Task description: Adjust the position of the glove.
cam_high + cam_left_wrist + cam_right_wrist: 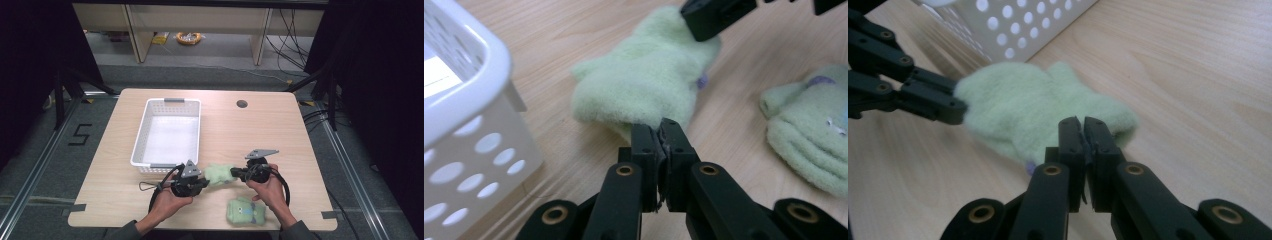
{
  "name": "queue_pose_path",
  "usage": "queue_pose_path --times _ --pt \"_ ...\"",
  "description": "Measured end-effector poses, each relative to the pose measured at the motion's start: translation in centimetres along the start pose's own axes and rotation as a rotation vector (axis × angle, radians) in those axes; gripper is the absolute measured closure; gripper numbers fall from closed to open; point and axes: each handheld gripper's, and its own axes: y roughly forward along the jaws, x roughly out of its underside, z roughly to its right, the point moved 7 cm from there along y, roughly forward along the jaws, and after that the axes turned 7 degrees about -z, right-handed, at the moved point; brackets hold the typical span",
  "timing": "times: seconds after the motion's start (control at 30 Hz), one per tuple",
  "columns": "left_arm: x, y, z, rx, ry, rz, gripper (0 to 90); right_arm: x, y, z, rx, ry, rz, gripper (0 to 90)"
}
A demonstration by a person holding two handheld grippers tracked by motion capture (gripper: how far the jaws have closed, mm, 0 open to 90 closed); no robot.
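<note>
Two tools pinch one pale green mitten [220,174] between them: left tool [204,182] on its near edge, right tool [235,173] on its opposite edge, beside the white basket [140,150].

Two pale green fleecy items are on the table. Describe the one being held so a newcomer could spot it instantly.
Start at the white perforated basket on the wooden table. Just off its near right corner lies a pale green fleece mitten, stretched between the left hand-held gripper and the right hand-held gripper. Its twin lies untouched nearer the person.
</note>
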Motion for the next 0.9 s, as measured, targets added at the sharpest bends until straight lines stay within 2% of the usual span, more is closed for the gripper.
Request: queue_pose_path --times 0.07,0.1,0.13,0.17,0.2,0.23,0.27,0.3,0.37,0.43,0.47,0.5,0.53,0.63,0.7,0.73,0.77,0.8,0.83,0.9 --pt "0.0 0.0 -0.1 0.000 -0.010 0.004 86.5 0.2 -0.2 -0.2 -0.004 0.009 -0.004 87.1" --pt "0.0 0.0 -0.1 -0.001 -0.012 0.007 86.5 0.3 -0.4 -0.3 0.005 0.003 0.012 87.2" --pt "0.0 0.0 -0.2 -0.002 -0.017 0.009 86.5 0.5 -0.5 -0.7 -0.003 0.040 0.009 87.2" --pt "0.0 0.1 -0.4 -0.011 -0.011 0.004 86.5 0.9 -0.8 -0.5 0.016 0.017 0.005 87.2" --pt "0.0 0.1 -0.3 -0.007 -0.005 0.000 86.5 1.0 -0.7 -0.6 0.002 0.016 0.012 87.2" --pt "0.0 0.2 -0.2 -0.002 -0.010 0.004 86.5 1.2 -0.8 -0.6 -0.003 0.019 0.008 87.2" --pt "0.1 0.3 -0.2 -0.001 0.004 0.002 86.4 1.3 -0.9 -0.5 0.009 0.022 0.006 87.2" --pt "0.1 0.4 0.0 0.001 -0.014 0.004 86.5 1.4 -0.9 -0.5 0.003 0.026 0.011 87.2" --pt "0.3 0.7 0.1 0.007 0.008 -0.012 86.4 1.9 -0.9 -0.4 0.005 0.036 0.002 87.1" --pt "0.4 0.9 0.3 0.009 0.004 -0.017 86.4 2.1 -0.8 -0.4 0.001 0.035 0.003 87.1" --pt "0.5 1.0 0.3 0.010 0.012 -0.023 86.3 2.2 -0.8 -0.3 0.008 0.040 0.001 87.1" --pt "0.6 1.1 0.4 0.012 0.002 -0.024 86.3 2.4 -1.0 -0.1 0.029 0.046 -0.007 87.1" --pt "0.8 1.3 0.4 0.013 0.018 -0.035 86.0 2.6 -0.7 -0.1 0.021 0.061 -0.009 87.0" --pt "1.0 1.5 0.5 0.015 0.010 -0.042 85.8 2.8 -0.6 0.1 0.031 0.052 -0.016 86.9" --pt "1.1 1.5 0.5 0.017 0.014 -0.046 85.3 2.9 -0.5 0.1 0.020 0.054 -0.024 86.5" --pt "1.1 1.6 0.5 0.021 0.016 -0.047 84.9 3.0 -0.4 0.2 0.039 0.055 -0.024 86.2" --pt "1.1 1.6 0.6 0.022 0.005 -0.049 84.5 3.0 -0.3 0.2 0.020 0.049 -0.028 85.4" --pt "1.2 1.6 0.6 0.026 -0.004 -0.048 83.2 3.0 -0.3 0.2 0.035 0.052 -0.030 83.4" --pt "1.2 1.5 0.6 0.024 0.012 -0.052 81.8 3.0 -0.4 0.3 0.037 0.053 -0.030 80.9" --pt "1.3 1.5 0.5 0.016 0.019 -0.058 79.7 3.1 -0.4 0.3 0.046 0.052 -0.032 79.7"
